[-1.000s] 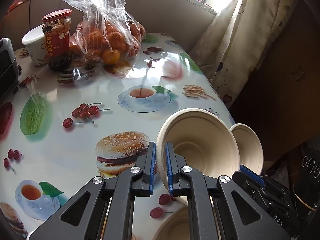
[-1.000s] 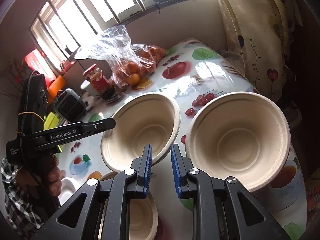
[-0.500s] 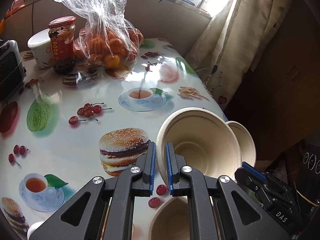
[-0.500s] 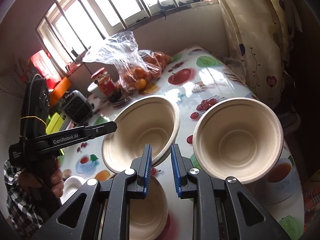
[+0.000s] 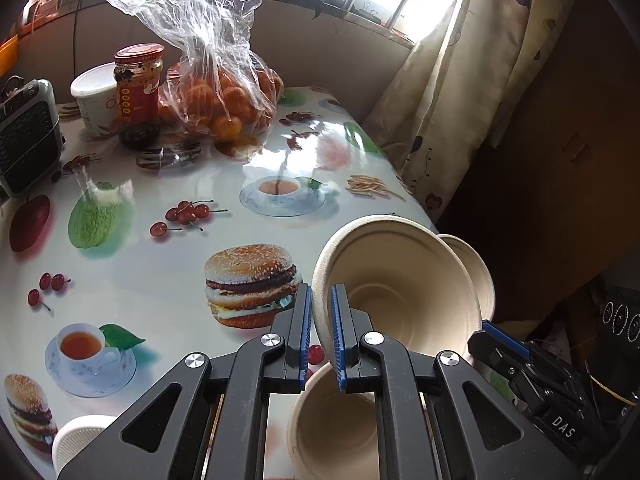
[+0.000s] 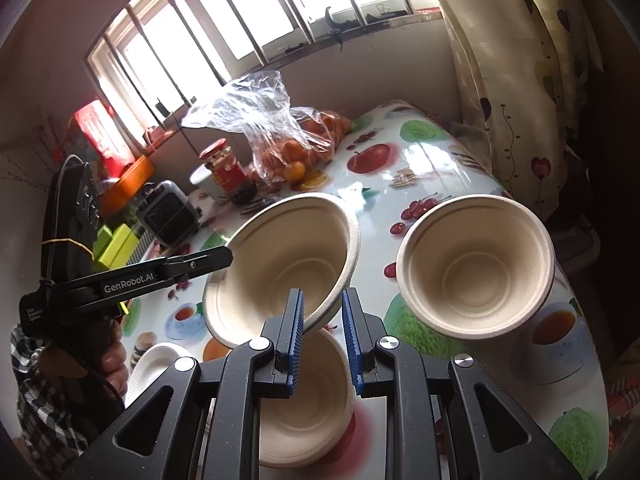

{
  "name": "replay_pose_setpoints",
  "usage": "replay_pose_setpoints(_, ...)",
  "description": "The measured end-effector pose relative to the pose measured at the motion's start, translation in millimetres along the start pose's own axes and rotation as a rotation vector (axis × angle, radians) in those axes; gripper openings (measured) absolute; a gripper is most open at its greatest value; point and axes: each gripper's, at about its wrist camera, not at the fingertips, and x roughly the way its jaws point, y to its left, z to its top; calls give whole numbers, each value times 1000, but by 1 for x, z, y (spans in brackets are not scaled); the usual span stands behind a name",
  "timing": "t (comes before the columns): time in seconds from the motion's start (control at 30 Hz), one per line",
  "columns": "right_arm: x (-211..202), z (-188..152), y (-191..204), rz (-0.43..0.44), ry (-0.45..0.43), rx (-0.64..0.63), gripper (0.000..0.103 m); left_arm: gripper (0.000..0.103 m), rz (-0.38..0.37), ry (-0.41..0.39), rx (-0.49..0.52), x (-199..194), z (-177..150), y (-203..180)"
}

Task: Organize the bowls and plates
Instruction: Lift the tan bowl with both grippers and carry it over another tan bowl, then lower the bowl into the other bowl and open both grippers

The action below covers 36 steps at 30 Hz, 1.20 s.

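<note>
A beige paper bowl hangs tilted above the table. My left gripper is shut on its left rim. In the right wrist view the same bowl has the left gripper at its far rim, and my right gripper is shut on its near edge. The right gripper shows at the bowl's lower right. A second beige bowl faces me at the table's right edge, apart from both grippers. A third bowl stands on the table under the held one.
A white plate lies at the near left. At the back stand a bag of oranges, a red-lidded jar, a white cup and a small heater. A curtain hangs by the right edge.
Both grippers have risen and drawn back together with the held bowl. The bowl on the table beneath shows more fully, and the bowl at the right edge looks smaller.
</note>
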Motion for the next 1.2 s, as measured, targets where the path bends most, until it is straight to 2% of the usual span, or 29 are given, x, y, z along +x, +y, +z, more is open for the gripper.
replay_pose_setpoints(0.57, -21, -24, 14, 7, -10, -11, 19, 10, -1, -17, 7, -23, -30, 0)
replay_pose_setpoints(1.2, -29, -51, 17, 5, 6, 2, 19, 10, -1, 7, -3, -29, -62, 6)
